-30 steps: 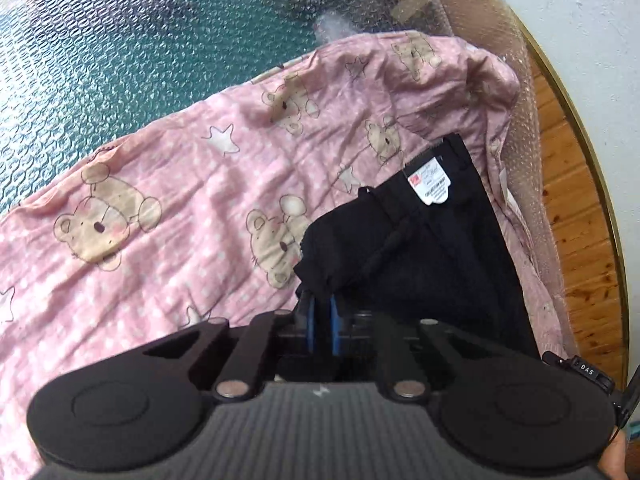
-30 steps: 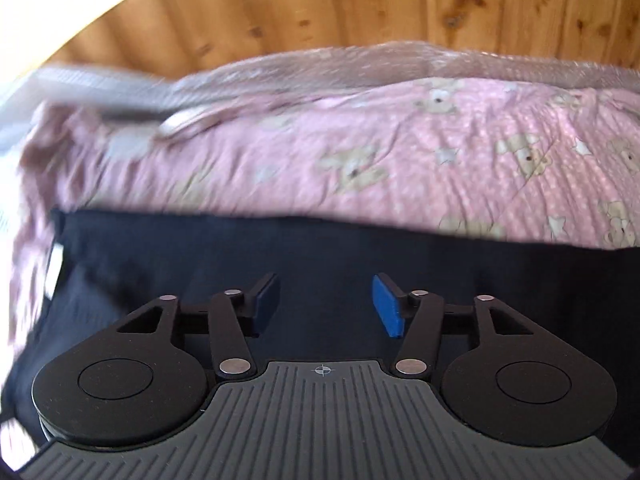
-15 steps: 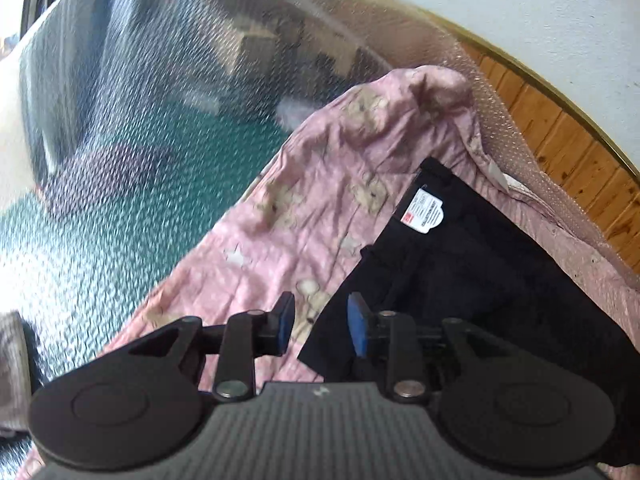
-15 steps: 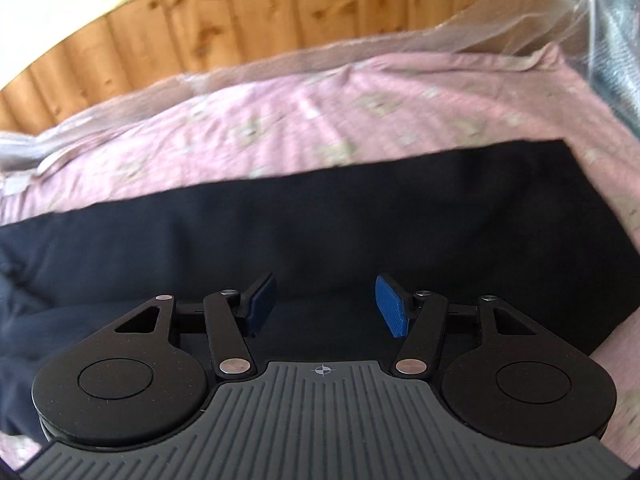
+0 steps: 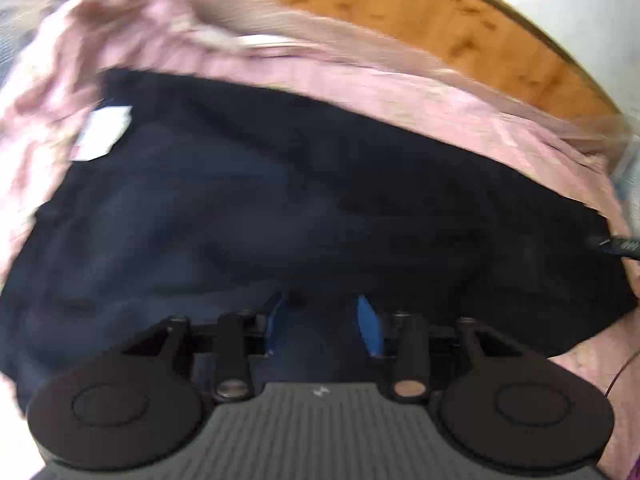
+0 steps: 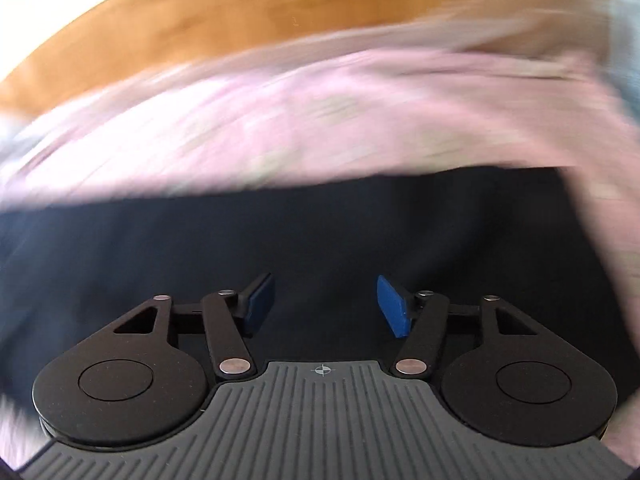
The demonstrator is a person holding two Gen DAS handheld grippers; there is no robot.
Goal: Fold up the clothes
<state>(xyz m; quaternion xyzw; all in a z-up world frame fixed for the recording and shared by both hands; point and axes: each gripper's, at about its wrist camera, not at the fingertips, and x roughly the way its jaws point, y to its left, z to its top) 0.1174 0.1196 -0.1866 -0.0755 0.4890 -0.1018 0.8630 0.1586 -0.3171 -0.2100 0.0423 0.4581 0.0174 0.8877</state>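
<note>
— Black garment of dark, soft cloth: where did it lie?

— Spread flat over a pink printed bedsheet, which framed it on the far side and at both ends. Behind the sheet ran a band of orange-brown wooden panelling.

— What did the left wrist view give that the right did not?

— A white rectangular sewn-in label at the garment's upper left corner, right beside the pink edge. It also caught the garment's right end, and a small dark object at the right border, too blurred to identify. The right wrist view was smeared by motion; it showed only the garment's straight far edge and its right-hand corner against the sheet, with the panelling above.

— And the claws?

— The left gripper hung over the near part of the garment, blue pads apart and its jaws opening; cloth lay below the gap, but nothing was pinched. Whether the tips touched the fabric I could not tell.

— The right one?

— The right gripper was released too, its 2 blue pads standing wide with only dark cloth seen beneath them, nothing gripped. It sat over the garment's near half, the corner off to its right.
</note>
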